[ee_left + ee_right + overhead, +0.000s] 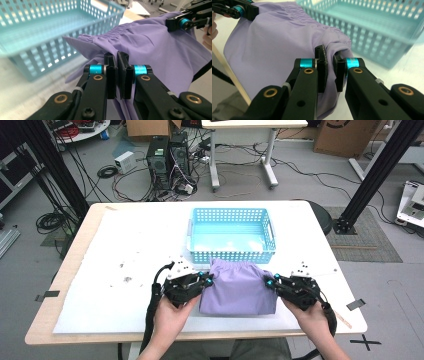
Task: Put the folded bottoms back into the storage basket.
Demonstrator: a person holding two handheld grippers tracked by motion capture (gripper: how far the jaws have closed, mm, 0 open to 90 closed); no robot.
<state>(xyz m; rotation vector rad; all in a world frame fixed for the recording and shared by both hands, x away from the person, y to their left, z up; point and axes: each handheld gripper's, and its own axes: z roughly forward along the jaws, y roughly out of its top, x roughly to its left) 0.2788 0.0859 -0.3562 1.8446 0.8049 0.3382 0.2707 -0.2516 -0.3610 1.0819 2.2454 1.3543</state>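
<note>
A purple cloth (237, 290) with a gathered elastic edge is stretched between my two grippers, just in front of a light blue slotted basket (231, 254). The left gripper (208, 281) is shut on the cloth's left side; in its own view the jaws (117, 55) pinch a fold of the purple cloth (155, 47). At the cloth's right side, the right gripper (270, 282) also has its jaws (329, 53) shut on the purple cloth (274, 42). The gathered edge faces the basket (30, 60) (384, 32), whose inside shows no contents.
A white sheet (130, 270) covers the wooden table (65, 270). Small dark specks lie on the sheet at the left. Black frame posts (380, 170), computer towers (167, 160), cables and another table stand on the floor beyond the far edge.
</note>
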